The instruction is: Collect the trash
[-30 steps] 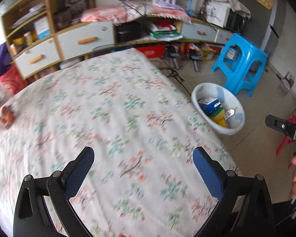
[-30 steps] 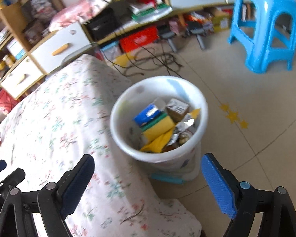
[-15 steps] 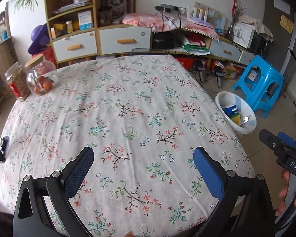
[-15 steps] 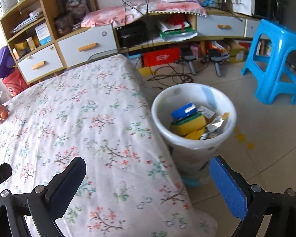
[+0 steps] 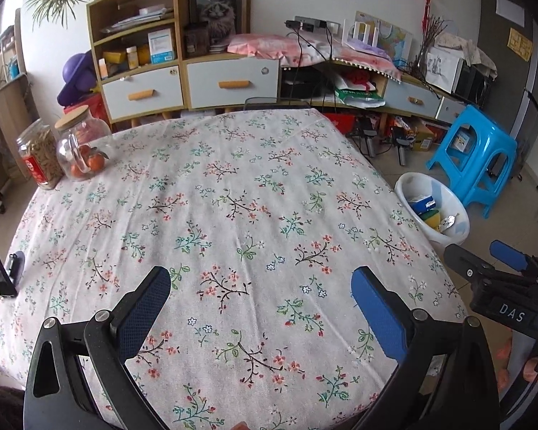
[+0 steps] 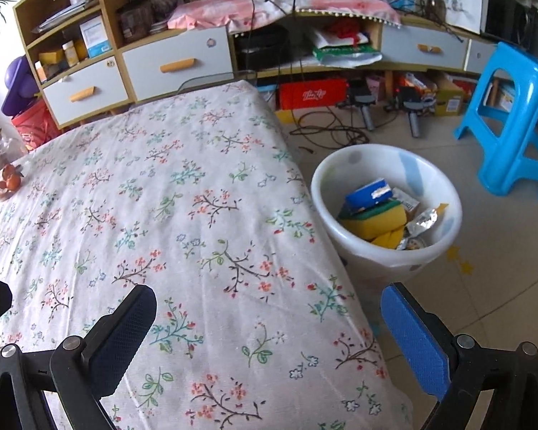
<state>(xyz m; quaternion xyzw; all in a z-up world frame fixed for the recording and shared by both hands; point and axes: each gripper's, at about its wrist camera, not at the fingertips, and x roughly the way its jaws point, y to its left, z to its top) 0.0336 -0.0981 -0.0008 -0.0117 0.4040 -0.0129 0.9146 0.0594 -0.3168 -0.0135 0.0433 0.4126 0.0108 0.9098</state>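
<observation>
With the trash [image 6: 380, 211] already piled in the white bin [image 6: 444, 251] on the floor off the table's [image 5: 233, 215] right edge, both the left gripper [image 5: 260, 308] and right gripper [image 6: 269, 329] hover wide open and empty over bare cloth, so the collecting looks finished.

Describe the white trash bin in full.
The white trash bin is a round, open-topped plastic pail with faint coloured spots, standing upright on the tiled floor beside the table's draped cloth. It holds a blue carton, yellow-green sponges and crumpled foil wrappers. Neither gripper touches it.
</observation>
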